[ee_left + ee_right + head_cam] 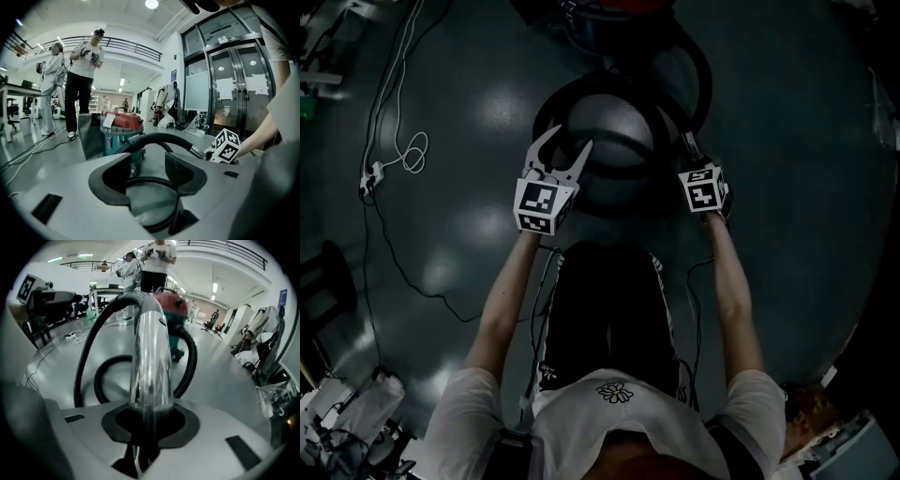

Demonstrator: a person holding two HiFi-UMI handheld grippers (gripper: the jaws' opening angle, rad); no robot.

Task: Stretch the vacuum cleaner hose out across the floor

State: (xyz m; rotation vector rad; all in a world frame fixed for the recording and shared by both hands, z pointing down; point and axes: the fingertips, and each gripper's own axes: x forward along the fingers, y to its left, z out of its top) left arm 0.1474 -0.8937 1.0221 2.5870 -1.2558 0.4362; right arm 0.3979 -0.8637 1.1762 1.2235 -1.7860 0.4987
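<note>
The black vacuum hose (546,101) lies coiled in loops on the dark floor in front of me, leading back to the red-topped vacuum cleaner (123,131) at the top of the head view. My right gripper (692,155) is shut on the hose's chrome end tube (150,357), which stands up between its jaws (150,411). From the tube the hose (89,352) arcs up and over, then curls on the floor. My left gripper (567,145) hangs open over the left side of the coil, nothing between its jaws (147,176); a hose arch (159,137) curves just beyond them.
A white cable (403,150) and a thin black cable (394,253) trail over the floor at left. Two people (79,70) stand behind the vacuum cleaner. Glass doors (234,84) are to the right, and tables and chairs (51,296) to the left. Bags and gear (347,412) lie at lower left.
</note>
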